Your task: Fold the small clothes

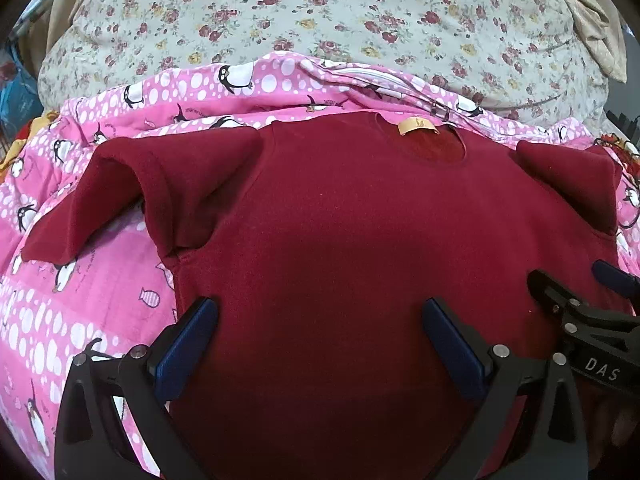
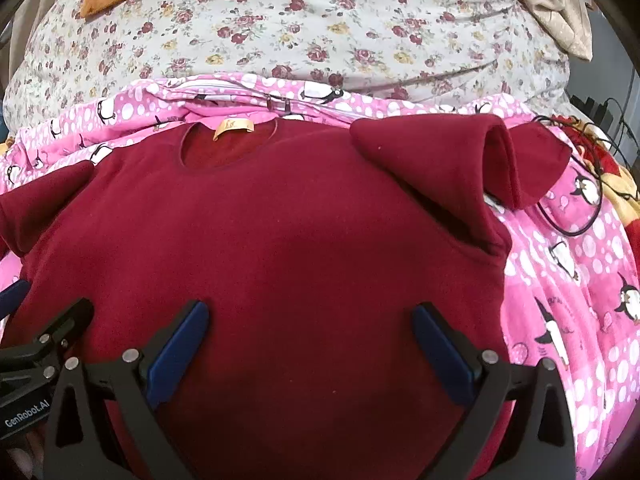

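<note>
Shirt [image 1: 360, 240]: a small maroon one with short sleeves, spread front-up on a pink penguin blanket [image 1: 80, 312], which lies over a flowered quilt [image 1: 320, 20]. Its collar, with a tan label [image 1: 418, 125], points away from the cameras; the hem is out of sight beneath the grippers. The left sleeve [image 1: 120, 200] is not flat: it is doubled back on itself so the cuff stands up in a hump. The right sleeve [image 2: 460, 168] is rucked the same way, its cuff rolled into a ridge near a black cable [image 2: 576, 216] lying on the blanket.

The left gripper [image 1: 320, 320] hovers over the lower body of the shirt with its blue fingers [image 1: 188, 340] wide apart and nothing between them. The right gripper [image 2: 310, 320] does likewise just beside it, fingers [image 2: 178, 344] spread and empty. Whether the tips touch the cloth cannot be told.

The cloth looks thick and fleecy, so it should be light, soft and limp, with enough nap to grip well and little tendency to slide on the blanket. It will sag wherever it is not held, so one pinch alone would let it bunch. The best holds are likely the seamed edges: a cuff or shoulder seam for turning a sleeve in, then the hem corners for the fold toward the collar. Folding seems not yet begun; the sleeves probably want flattening first. A pinch taken too deep could catch the blanket as well.
</note>
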